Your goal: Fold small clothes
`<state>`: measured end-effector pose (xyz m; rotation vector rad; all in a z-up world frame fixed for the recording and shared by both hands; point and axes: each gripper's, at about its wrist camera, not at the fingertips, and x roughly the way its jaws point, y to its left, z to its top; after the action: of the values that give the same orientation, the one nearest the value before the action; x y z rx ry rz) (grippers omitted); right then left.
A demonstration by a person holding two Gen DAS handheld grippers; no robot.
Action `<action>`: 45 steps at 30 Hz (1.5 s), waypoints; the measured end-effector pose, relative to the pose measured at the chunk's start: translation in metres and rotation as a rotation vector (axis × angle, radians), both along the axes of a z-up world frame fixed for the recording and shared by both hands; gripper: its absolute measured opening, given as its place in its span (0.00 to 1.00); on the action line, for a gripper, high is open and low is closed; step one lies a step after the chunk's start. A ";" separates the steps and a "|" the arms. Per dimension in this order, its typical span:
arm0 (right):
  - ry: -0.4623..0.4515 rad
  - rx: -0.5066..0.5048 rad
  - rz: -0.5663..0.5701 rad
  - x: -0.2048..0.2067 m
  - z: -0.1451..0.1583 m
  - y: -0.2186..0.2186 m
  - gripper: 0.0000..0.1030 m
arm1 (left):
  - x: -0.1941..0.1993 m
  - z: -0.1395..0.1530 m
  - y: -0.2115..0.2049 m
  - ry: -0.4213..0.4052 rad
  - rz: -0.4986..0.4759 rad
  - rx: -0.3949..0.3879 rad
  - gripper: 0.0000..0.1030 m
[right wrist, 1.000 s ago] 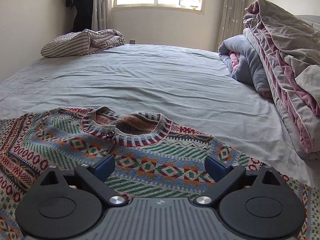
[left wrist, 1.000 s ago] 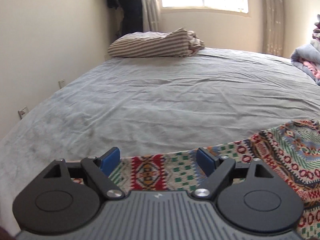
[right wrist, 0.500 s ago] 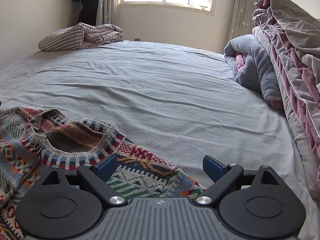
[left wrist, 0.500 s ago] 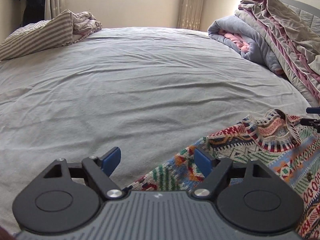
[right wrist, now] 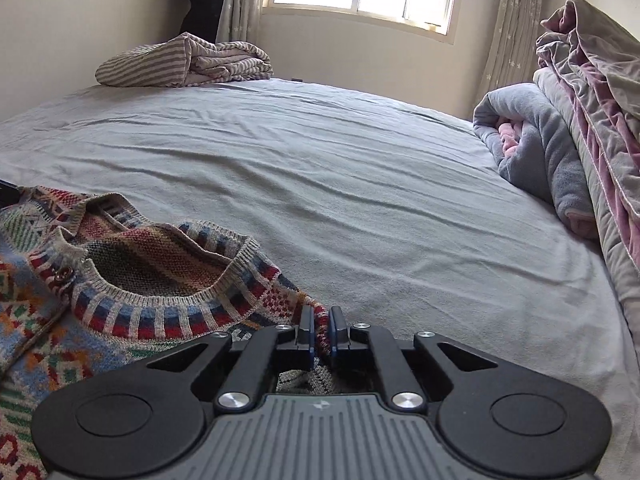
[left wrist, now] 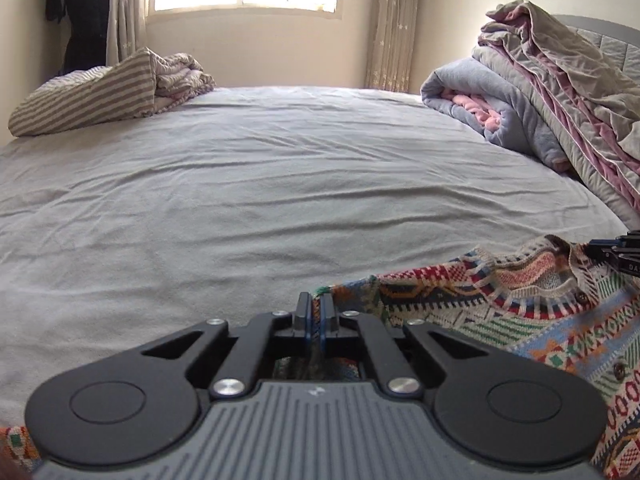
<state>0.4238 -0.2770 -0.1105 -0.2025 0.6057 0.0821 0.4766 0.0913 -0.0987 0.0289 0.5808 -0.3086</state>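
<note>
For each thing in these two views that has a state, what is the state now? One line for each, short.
Left tongs: just closed, shut on the sweater's shoulder edge.
Right tongs: just closed, shut on the other shoulder edge.
Sweater: lying on the bed, unfolded, top button done up.
Sheet: spread out, lightly wrinkled.
Striped blanket: loosely folded at the far corner.
Quilts: heaped along the bed's right side.
Curtains: drawn aside.
</note>
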 end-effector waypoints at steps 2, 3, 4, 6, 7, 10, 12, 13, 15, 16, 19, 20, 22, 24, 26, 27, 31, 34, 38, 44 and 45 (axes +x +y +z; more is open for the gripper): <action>-0.037 0.010 -0.023 -0.004 0.005 -0.002 0.06 | -0.005 0.002 0.006 -0.081 0.071 -0.001 0.01; -0.045 0.005 -0.028 -0.004 0.005 -0.002 0.06 | -0.002 -0.001 0.008 -0.072 0.099 0.004 0.01; -0.041 -0.007 -0.034 -0.002 0.002 -0.002 0.06 | 0.007 -0.009 0.008 -0.032 0.125 0.026 0.01; -0.001 -0.026 -0.048 0.004 -0.005 0.000 0.05 | 0.022 -0.023 0.006 0.044 0.141 0.069 0.02; 0.023 -0.041 -0.054 0.009 -0.009 0.001 0.06 | 0.025 -0.024 0.004 0.054 0.139 0.080 0.03; 0.021 -0.056 -0.078 0.012 -0.004 0.004 0.19 | 0.023 -0.013 0.004 0.035 0.141 0.079 0.29; -0.002 -0.044 -0.091 0.004 0.005 0.004 0.41 | 0.008 -0.003 0.005 0.005 0.161 0.069 0.69; -0.017 -0.039 -0.082 -0.004 0.010 0.004 0.49 | -0.002 0.004 0.005 -0.024 0.150 0.059 0.76; -0.034 -0.043 -0.064 -0.022 0.021 0.007 0.60 | -0.023 0.018 0.003 -0.054 0.118 0.057 0.76; -0.040 -0.044 -0.060 -0.032 0.026 0.008 0.66 | -0.034 0.024 0.003 -0.055 0.110 0.056 0.77; -0.051 -0.035 -0.040 -0.065 0.042 0.006 0.73 | -0.067 0.042 0.005 -0.054 0.091 0.022 0.84; -0.059 -0.027 -0.041 -0.075 0.047 0.005 0.78 | -0.079 0.049 0.007 -0.055 0.097 0.002 0.85; -0.075 0.007 -0.053 -0.100 0.060 -0.005 0.85 | -0.104 0.063 0.012 -0.056 0.118 -0.022 0.88; -0.076 0.031 -0.069 -0.122 0.074 -0.014 0.85 | -0.126 0.078 0.017 -0.050 0.152 -0.033 0.90; -0.075 0.042 -0.093 -0.141 0.088 -0.023 0.86 | -0.147 0.092 0.022 -0.054 0.175 -0.044 0.91; -0.079 0.042 -0.106 -0.149 0.095 -0.027 0.87 | -0.157 0.099 0.023 -0.062 0.187 -0.048 0.93; -0.100 0.050 -0.154 -0.190 0.126 -0.044 0.92 | -0.202 0.130 0.025 -0.081 0.213 -0.022 0.97; -0.109 0.061 -0.194 -0.218 0.147 -0.055 0.93 | -0.230 0.152 0.028 -0.079 0.216 -0.024 0.97; -0.116 0.086 -0.229 -0.258 0.179 -0.073 0.94 | -0.262 0.183 0.033 -0.092 0.196 -0.045 0.99; -0.111 0.166 -0.289 -0.297 0.203 -0.095 1.00 | -0.302 0.207 0.024 -0.098 0.179 -0.052 0.99; -0.105 0.174 -0.299 -0.301 0.200 -0.098 1.00 | -0.304 0.202 0.020 -0.084 0.178 -0.046 0.99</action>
<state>0.1229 -0.3748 0.0899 0.0535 0.5153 -0.1633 0.1721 0.1116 0.1036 -0.0541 0.4888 -0.1468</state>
